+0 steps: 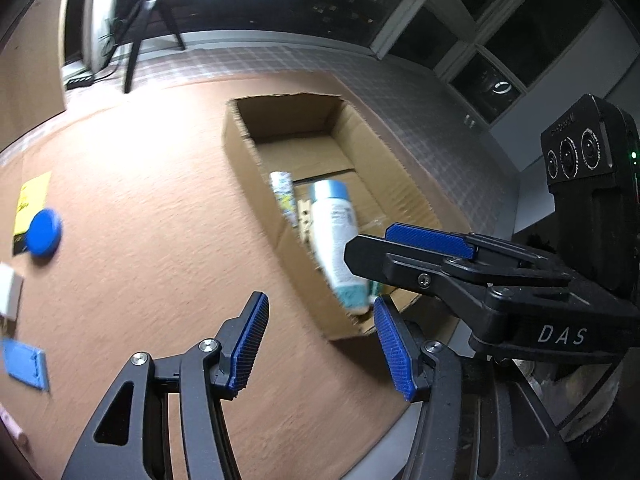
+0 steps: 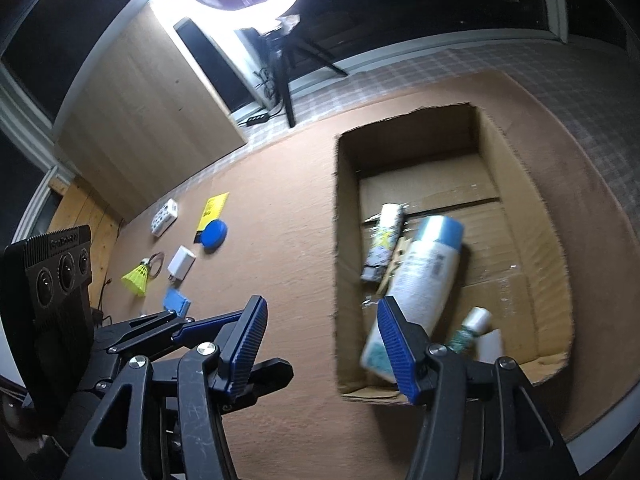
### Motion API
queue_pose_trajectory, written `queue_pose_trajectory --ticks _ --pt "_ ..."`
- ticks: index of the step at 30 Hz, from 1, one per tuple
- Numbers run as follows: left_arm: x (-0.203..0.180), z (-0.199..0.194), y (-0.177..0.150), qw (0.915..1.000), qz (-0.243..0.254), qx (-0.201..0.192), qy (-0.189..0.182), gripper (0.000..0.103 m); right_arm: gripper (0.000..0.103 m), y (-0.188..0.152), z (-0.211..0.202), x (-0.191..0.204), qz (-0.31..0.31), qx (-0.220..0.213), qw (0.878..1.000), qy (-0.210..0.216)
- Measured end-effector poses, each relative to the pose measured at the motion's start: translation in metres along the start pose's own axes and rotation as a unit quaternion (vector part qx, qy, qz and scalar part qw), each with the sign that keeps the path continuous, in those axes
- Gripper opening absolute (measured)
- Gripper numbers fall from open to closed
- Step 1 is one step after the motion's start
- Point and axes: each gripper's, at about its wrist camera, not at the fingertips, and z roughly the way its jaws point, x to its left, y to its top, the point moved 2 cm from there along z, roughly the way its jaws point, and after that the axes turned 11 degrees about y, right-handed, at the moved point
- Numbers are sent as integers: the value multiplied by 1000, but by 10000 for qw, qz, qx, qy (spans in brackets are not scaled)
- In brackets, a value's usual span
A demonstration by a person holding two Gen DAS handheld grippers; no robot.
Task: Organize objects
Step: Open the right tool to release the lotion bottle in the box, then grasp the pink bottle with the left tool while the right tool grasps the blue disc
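Note:
An open cardboard box (image 1: 240, 148) (image 2: 348, 240) stands on the brown table. Inside lie a large white bottle with a blue cap (image 1: 334, 236) (image 2: 428, 276), a patterned tube (image 1: 284, 196) (image 2: 384, 240), a wooden piece and a small green bottle (image 2: 468, 330). My left gripper (image 1: 320, 344) is open and empty above the table near the box's front corner. My right gripper (image 2: 320, 348) is open and empty beside the box's left wall; it also shows in the left wrist view (image 1: 400, 248). Loose on the table: a blue round lid (image 1: 45, 232) (image 2: 214, 234), a yellow card (image 2: 214, 210), a blue case (image 1: 26, 364) (image 2: 176, 302).
Further left lie a yellow shuttlecock (image 2: 136, 280), a white charger (image 2: 182, 262), a white power strip (image 2: 164, 216) and a wire ring. A ring light on a tripod (image 2: 280, 64) and a wooden cabinet (image 2: 140, 112) stand behind the table. The table edge runs close on the right.

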Motion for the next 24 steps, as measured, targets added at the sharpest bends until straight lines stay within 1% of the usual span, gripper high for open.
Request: queue_pose_trajectory --ticks 4,8,13,16,18,24 --pt "22 -12 -13 9998 -157 -21 97 59 54 -5 17 16 -90 145 9998 108" --pt "47 -23 -30 9991 -310 -22 301 59 54 -10 34 33 -178 296 9992 207" --pt "86 -38 -54 9967 -662 -20 477 58 54 -16 57 52 -299 501 9978 299" --pt "113 -45 -72 9932 -915 13 713 58 54 -18 69 63 -379 608 9969 326" --pt "133 -51 -84 9902 -1148 43 797 58 54 -19 76 69 -431 669 9963 338" --pt "191 -75 -120 9779 -1751 10 1141 57 56 -16 96 86 -610 772 9946 325"
